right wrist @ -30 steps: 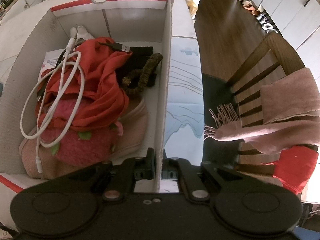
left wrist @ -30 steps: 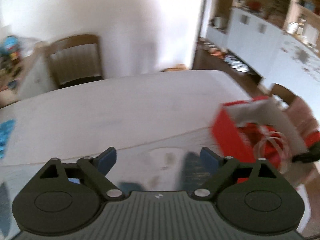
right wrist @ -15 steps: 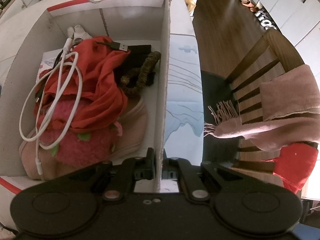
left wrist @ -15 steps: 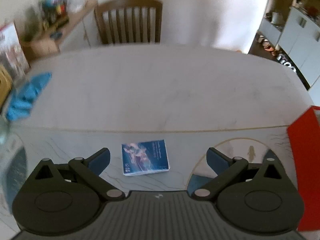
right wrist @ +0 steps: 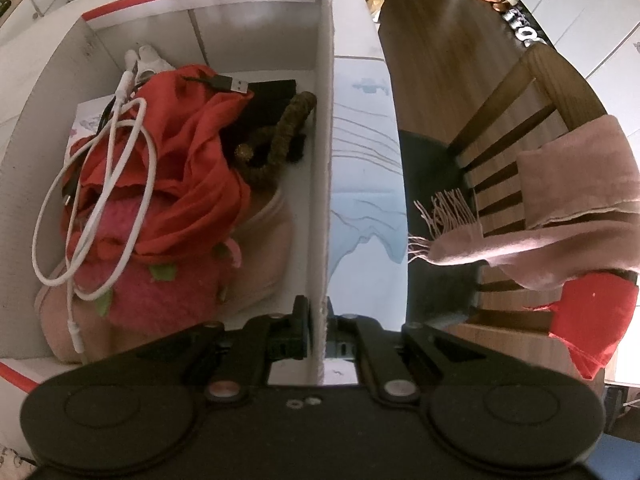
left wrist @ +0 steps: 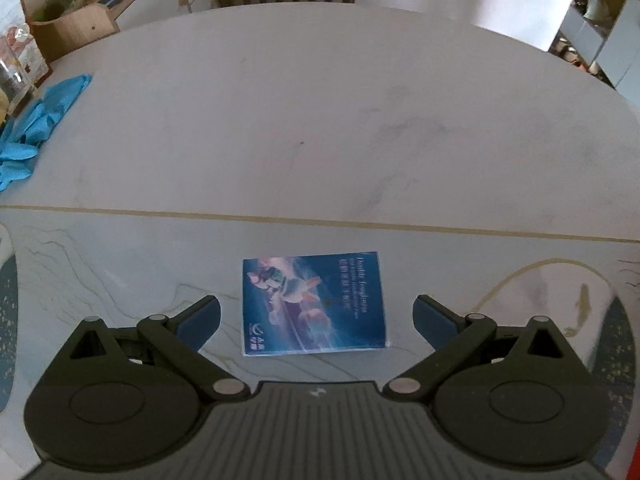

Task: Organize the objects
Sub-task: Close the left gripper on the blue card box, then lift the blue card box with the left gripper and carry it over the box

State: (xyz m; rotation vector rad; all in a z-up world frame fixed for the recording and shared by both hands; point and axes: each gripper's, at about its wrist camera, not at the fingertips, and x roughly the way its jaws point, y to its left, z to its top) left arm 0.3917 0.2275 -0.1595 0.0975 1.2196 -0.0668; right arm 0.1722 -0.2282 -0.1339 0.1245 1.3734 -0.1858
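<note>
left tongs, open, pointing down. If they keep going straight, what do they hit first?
Most likely the blue booklet lying flat on the table. It sits between the open left tongs, whose fingers straddle it without touching. How far above it they are is unclear.

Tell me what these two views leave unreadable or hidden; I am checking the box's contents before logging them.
- Left wrist view: small print on the blue booklet, too small and blurred.
- Right wrist view: whatever lies under the red cloth and pink plush in the box, covered by them.
- Right wrist view: the box's near corner, hidden behind the right gripper.
</note>
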